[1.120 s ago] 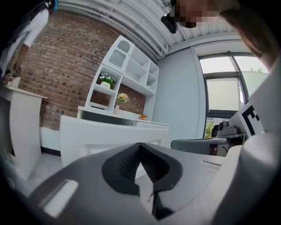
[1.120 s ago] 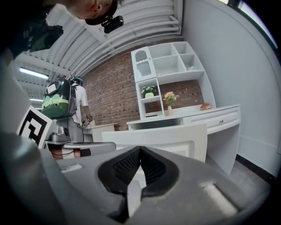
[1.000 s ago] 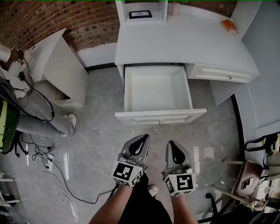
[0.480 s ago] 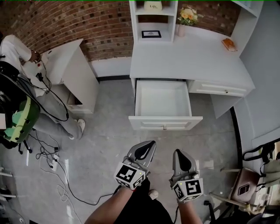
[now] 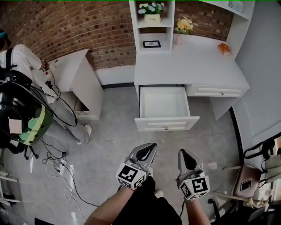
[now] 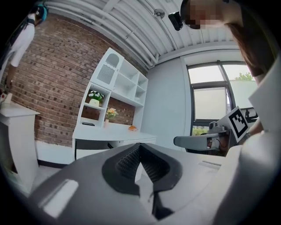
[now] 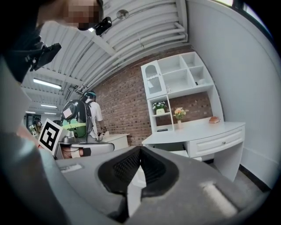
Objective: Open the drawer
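The white desk (image 5: 189,66) stands against the brick wall, and its left drawer (image 5: 164,103) is pulled out, open and empty. Its right drawer (image 5: 214,91) is pushed in. Both grippers hover side by side over the floor, well short of the drawer front (image 5: 166,124) and touching nothing. My left gripper (image 5: 150,146) is shut and holds nothing; my right gripper (image 5: 181,153) is shut and empty too. In the left gripper view the left gripper (image 6: 139,147) points toward the desk (image 6: 109,131). In the right gripper view the right gripper (image 7: 140,150) faces the desk (image 7: 197,131) as well.
A person with a backpack (image 5: 19,110) stands at the left beside a white cabinet (image 5: 77,81). Cables (image 5: 59,167) trail over the grey floor. A chair with bags (image 5: 252,180) is at the right. Shelves with flowers (image 5: 152,9) rise above the desk.
The view has pulled back and up, so the desk and open drawer look smaller and farther. Both grippers stay shut, side by side. The drawer has not moved.
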Demonstrator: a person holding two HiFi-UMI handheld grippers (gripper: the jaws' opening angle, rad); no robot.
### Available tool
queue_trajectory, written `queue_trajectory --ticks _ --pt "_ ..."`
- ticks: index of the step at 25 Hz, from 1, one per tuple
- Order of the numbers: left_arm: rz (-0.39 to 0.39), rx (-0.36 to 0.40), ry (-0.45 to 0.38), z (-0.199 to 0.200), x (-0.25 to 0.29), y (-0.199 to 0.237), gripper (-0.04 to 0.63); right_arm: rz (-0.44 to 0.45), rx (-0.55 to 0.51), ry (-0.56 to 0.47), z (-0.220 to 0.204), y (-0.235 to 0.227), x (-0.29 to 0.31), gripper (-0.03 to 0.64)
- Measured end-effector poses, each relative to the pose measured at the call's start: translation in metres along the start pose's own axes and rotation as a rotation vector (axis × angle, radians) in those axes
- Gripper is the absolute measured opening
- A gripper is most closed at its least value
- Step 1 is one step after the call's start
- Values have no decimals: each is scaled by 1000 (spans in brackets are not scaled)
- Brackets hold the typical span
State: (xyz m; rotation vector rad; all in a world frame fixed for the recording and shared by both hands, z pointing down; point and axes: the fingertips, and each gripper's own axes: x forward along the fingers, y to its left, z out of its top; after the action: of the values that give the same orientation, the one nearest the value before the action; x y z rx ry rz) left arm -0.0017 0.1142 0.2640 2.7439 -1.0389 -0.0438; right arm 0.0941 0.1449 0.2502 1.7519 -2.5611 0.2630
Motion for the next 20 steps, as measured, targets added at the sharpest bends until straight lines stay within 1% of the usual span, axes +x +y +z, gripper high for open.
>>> queue_trajectory --ticks 3,7,9,15,17,20 --pt "-8 -2 -12 14 -7 -9 -2 2 -6 8 9 2 -11 2" --pt "-17 11 -5 26 -16 -19 -2 20 -24 18 19 7 -25 2" --pt "-11 15 -10 34 -21 -22 -2 32 -31 17 27 10 -30 2" --pt "45 -26 -36 52 -40 -24 -2 55 -36 -7 48 22 -46 2" --pt "43 -29 -35 58 -45 -26 -2 71 -43 -9 54 27 -51 2" --pt "31 -10 -26 68 -51 -31 -2 98 -48 -11 65 31 -55 2"
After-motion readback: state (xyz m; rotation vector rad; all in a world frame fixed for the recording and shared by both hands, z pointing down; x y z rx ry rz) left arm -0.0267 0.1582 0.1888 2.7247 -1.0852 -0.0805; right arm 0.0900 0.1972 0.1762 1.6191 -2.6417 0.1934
